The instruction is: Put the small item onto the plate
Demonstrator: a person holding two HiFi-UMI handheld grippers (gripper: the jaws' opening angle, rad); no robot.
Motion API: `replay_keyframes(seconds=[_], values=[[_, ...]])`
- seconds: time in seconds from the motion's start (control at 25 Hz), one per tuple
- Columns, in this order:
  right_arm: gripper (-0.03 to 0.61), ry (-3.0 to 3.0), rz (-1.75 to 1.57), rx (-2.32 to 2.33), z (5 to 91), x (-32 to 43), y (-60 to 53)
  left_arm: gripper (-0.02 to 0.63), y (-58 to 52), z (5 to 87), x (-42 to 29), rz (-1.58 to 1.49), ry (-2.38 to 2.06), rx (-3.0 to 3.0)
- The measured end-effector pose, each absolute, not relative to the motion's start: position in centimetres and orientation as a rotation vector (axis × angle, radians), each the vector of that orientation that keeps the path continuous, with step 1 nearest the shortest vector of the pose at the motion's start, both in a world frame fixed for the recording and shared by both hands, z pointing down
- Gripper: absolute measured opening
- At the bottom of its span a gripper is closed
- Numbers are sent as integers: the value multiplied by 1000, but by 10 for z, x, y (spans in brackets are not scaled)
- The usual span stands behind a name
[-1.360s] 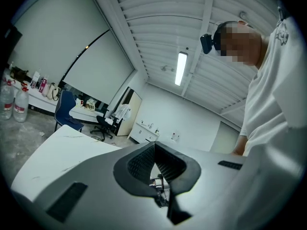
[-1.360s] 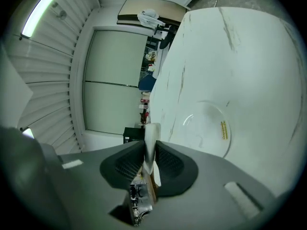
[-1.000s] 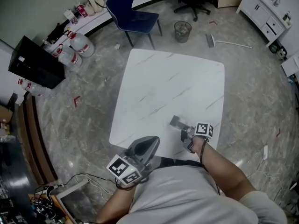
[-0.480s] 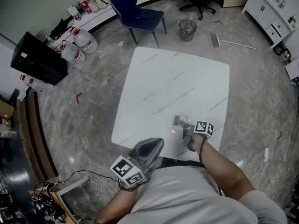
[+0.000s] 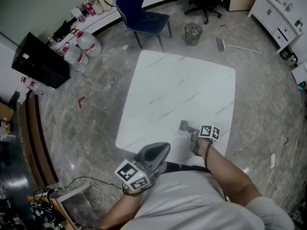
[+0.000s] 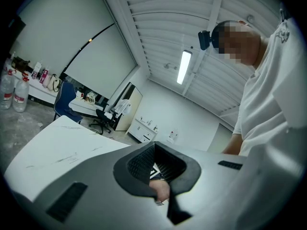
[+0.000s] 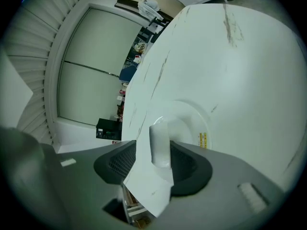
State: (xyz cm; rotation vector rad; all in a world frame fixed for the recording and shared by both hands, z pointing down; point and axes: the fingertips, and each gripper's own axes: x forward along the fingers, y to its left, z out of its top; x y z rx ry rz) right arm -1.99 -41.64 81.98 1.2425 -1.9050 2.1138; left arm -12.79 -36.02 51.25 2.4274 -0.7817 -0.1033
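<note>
Now, small item (image 7: pixel 159 145) between right gripper (image 7: pixel 156 158) jaws, just opening (over plate (image 7: pixel 191 122))

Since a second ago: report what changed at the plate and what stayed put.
The right gripper came down slightly over the plate, and its jaws have just been opening. The item stands between them, apparently resting on the plate, with a gap at one pad, so it is let go. The left gripper stayed shut and empty at the near edge of the table. The plate did not move.
</note>
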Motion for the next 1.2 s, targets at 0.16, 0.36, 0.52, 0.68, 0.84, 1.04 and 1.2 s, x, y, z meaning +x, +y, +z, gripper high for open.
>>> replay_keyframes(seconds=[0.16,0.36,0.52,0.68,0.84,1.04,1.2], values=[[230,-1877,1974,1260,820,-15,-409,6,-353,510,-128,-89,-763,2445],[272,-1825,1776,1293,823,-7,-404,5,-347,505,-130,-102,-743,2457],[273,-1866,1747,1324,807,-7,-408,6,-346,497,-134,-114,-733,2477],[267,-1949,1657,1331,770,-9,-407,5,-344,485,-138,-128,-719,2498],[140,-2068,1470,1393,718,-4,-410,5,-341,471,-137,-151,-688,2534],[19,-2385,1206,1346,624,-16,-407,5,-342,452,-130,-180,-652,2592],[3,-2579,902,1308,547,-31,-394,6,-343,432,-128,-185,-654,2635]])
